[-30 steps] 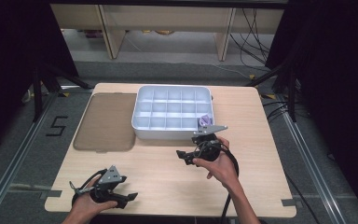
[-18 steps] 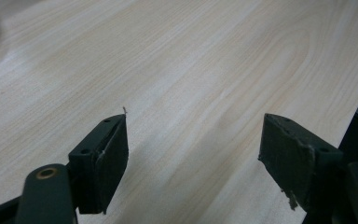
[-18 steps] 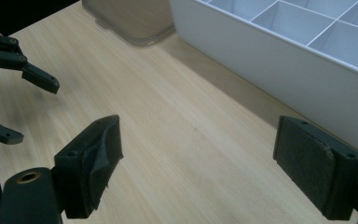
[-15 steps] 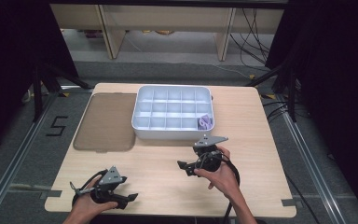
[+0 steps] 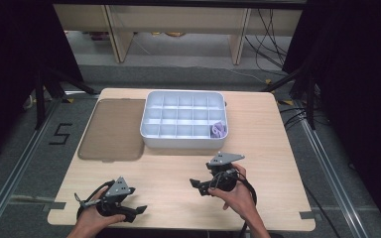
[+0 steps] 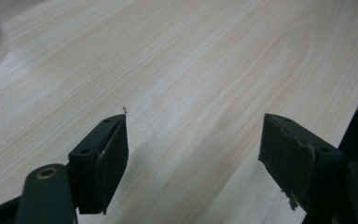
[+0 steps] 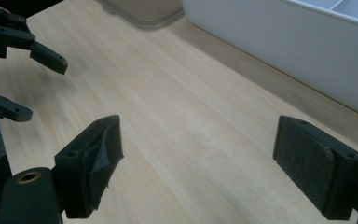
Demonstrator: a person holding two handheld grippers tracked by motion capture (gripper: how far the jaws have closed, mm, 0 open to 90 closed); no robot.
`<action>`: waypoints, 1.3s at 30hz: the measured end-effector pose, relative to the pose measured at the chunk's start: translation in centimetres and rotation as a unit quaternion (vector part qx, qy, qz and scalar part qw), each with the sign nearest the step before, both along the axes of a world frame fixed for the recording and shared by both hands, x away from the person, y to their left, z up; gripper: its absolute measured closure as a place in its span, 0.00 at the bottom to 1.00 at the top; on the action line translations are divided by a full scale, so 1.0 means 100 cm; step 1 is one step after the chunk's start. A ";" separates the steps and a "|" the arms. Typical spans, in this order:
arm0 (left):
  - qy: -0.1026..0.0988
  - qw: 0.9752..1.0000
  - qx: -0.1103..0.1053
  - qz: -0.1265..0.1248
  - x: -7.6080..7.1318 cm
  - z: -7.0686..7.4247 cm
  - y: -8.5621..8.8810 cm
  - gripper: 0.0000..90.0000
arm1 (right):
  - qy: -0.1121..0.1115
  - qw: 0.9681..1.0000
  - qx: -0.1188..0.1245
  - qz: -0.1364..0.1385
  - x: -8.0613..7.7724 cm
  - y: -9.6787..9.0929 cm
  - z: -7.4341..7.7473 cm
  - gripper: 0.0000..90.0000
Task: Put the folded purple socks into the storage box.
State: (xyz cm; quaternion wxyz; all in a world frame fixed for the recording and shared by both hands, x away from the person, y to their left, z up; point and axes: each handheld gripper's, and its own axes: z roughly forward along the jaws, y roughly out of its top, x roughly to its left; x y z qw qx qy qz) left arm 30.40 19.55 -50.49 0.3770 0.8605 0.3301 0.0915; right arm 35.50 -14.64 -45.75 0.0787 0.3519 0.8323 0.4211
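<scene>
Resting spread and empty on the surface (image 5: 278,148), both grippers sit clear of the tray (image 5: 151,130), whose five o'clock compartment already holds a purple item (image 5: 219,130).

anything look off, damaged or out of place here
Mostly tidy. The jaw pads are worn: the right gripper has a peeling, wrinkled pad, and the left gripper has a chipped pad edge.

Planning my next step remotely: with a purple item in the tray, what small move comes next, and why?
Probably move the left tongs toward the lid to grasp it: both tongs are open and empty, the purple item lies in the tray, and the right tongs sit away from it.
</scene>
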 end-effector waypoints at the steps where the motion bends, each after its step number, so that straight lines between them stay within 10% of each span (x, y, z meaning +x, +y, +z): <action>1: -0.001 1.000 0.000 -0.003 0.000 0.000 0.000 0.26 | -0.002 1.000 0.002 -0.001 -0.001 0.001 -0.002 0.18; 39: -0.005 1.000 0.005 -0.016 -0.004 0.000 -0.005 0.26 | 0.003 1.000 -0.018 0.010 -0.037 -0.015 -0.033 0.18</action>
